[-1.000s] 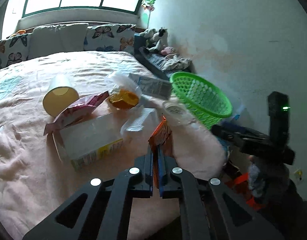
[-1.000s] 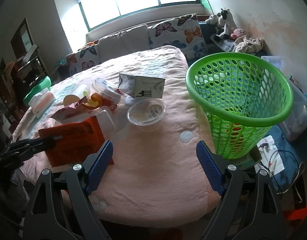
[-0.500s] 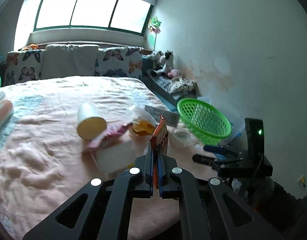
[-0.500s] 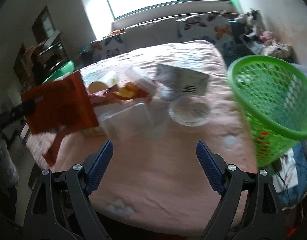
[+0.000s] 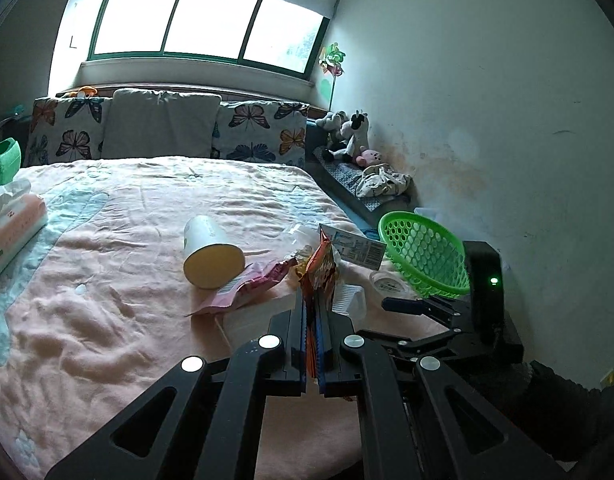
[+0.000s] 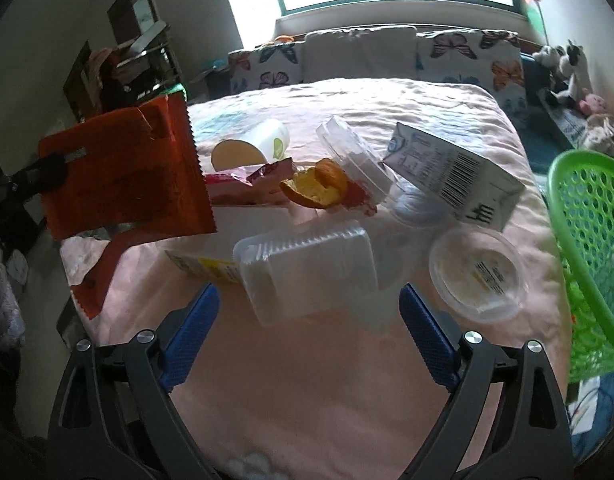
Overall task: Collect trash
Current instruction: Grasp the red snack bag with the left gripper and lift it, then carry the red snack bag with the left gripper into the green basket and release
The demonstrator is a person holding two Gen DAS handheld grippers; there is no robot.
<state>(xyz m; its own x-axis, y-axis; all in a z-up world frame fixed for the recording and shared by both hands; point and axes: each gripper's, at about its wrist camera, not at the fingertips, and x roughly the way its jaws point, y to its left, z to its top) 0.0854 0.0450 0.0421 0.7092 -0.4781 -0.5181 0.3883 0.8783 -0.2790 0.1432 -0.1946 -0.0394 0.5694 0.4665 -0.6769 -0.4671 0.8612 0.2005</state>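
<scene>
**Orange foil snack wrapper up off the bed, clamped in the left tool**

Orange foil snack wrapper (image 5: 322, 268) pinched edge-on between the closed pads of the left tool (image 5: 314, 320), clear of the pink bed cover (image 5: 107, 320) and hanging at the left side of the trash pile. Held higher than a second ago, when just above the cover among the litter. Right tool (image 6: 309, 294) swung from facing the green perforated plastic basket (image 6: 587, 240) to facing the pile; jaws just opened wider, nothing pressed between the pads, clear ribbed plastic box (image 6: 307, 264) lying just ahead of them.

On the bed, all close together: white paper cup (image 5: 211, 252) on its side, crumpled pink wrapper (image 5: 247, 284) touching it, piece of orange peel (image 6: 315, 184), white carton with a barcode (image 6: 451, 168), round clear lidded tub (image 6: 479, 276) near the basket. Pink tissue pack (image 5: 11, 224) well apart at the left edge. Butterfly-print pillows (image 5: 259, 128) along the head of the bed under a wide bright window (image 5: 203, 20); soft toys (image 5: 347, 136) in the corner by the pale wall.

Basket cut off by the right edge of the right wrist view, inside not visible. Flat white box (image 6: 251, 220) mostly covered by the wrappers and the ribbed box. Print on the orange wrapper unreadable. Dark shelving at the left of the right wrist view too dim to make out.
</scene>
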